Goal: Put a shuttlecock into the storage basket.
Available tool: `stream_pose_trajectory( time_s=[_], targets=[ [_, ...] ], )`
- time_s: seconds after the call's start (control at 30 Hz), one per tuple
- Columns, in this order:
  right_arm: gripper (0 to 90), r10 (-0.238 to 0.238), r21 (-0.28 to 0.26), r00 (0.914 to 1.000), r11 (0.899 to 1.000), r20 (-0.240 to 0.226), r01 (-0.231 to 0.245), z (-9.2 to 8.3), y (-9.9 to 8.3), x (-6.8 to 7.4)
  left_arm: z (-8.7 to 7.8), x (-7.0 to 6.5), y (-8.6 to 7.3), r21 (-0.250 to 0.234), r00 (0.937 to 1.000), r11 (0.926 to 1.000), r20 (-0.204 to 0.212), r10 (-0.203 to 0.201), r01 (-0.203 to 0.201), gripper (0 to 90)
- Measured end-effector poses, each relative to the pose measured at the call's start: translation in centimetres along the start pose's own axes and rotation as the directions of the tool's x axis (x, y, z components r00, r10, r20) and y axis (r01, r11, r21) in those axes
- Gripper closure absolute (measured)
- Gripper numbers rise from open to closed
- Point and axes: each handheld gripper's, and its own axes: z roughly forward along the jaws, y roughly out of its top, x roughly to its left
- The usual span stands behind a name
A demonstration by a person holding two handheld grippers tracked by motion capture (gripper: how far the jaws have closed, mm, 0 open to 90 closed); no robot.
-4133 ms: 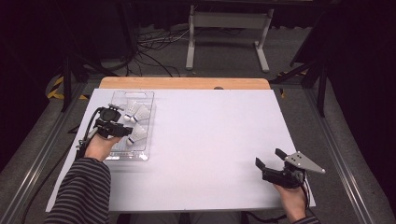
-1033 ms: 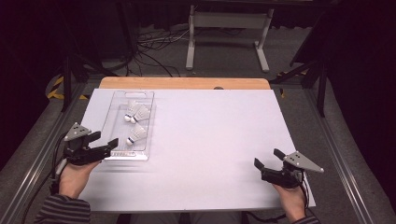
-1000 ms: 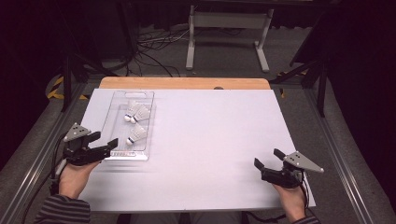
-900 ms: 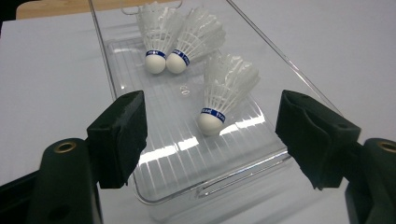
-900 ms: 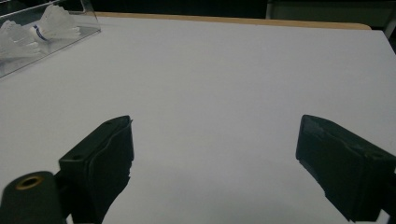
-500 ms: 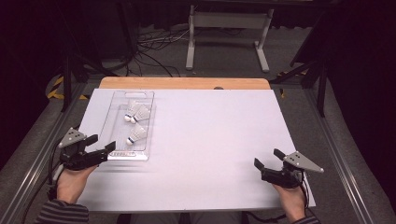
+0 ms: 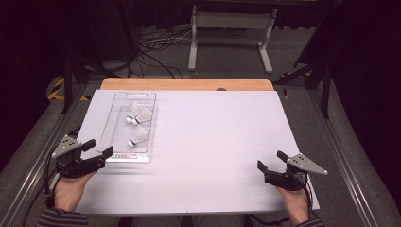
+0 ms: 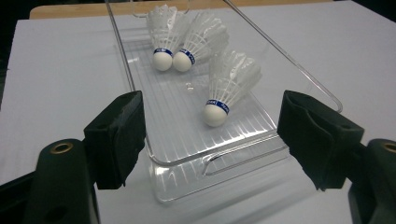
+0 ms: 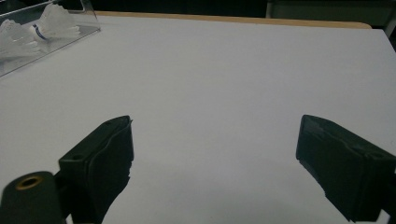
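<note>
White surface (image 7: pixel 208 142) carries a clear plastic tray (image 8: pixel 261 119) holding three white feathered shuttlecocks (image 8: pixel 226 86), seemingly loose; left gripper (image 7: pixel 97 149) and right gripper (image 7: pixel 272 161) fingers spread empty.

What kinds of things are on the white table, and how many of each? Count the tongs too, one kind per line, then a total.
Shuttlecocks: 3
Clear tray: 1
Tongs, left and right: 2
Total: 6

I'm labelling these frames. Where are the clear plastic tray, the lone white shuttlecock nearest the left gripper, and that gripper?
Clear plastic tray (image 8: pixel 219 161): left gripper view, near handle rim.
Lone white shuttlecock (image 8: pixel 215 114): left gripper view, cork head.
Left gripper (image 7: pixel 98 150): high view, between its jaw tips.
</note>
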Motion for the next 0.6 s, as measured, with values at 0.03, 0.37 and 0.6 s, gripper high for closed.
stream_pose_trajectory(
  time_s=[0.03,0.37,0.6],
  targets=[
    [11.8,0.0,0.0,1.0,1.0,0.0,0.0,0.0,0.0,0.0,-0.1,0.0,-0.1,-0.003,1.0,1.0,-0.003,-0.007,0.007,24.4],
    [11.7,-0.001,0.002,1.0,1.0,0.002,0.001,0.0,0.0,0.0,-0.5,0.4,-1.1,-0.03,0.9996,0.9992,-0.009,-0.027,0.027,22.7],
    [11.7,-0.001,0.002,1.0,1.0,-0.001,0.001,0.0,0.0,0.0,-0.6,0.3,-1.5,-0.048,0.9996,0.9987,-0.022,-0.02,0.019,22.5]
  ],
)
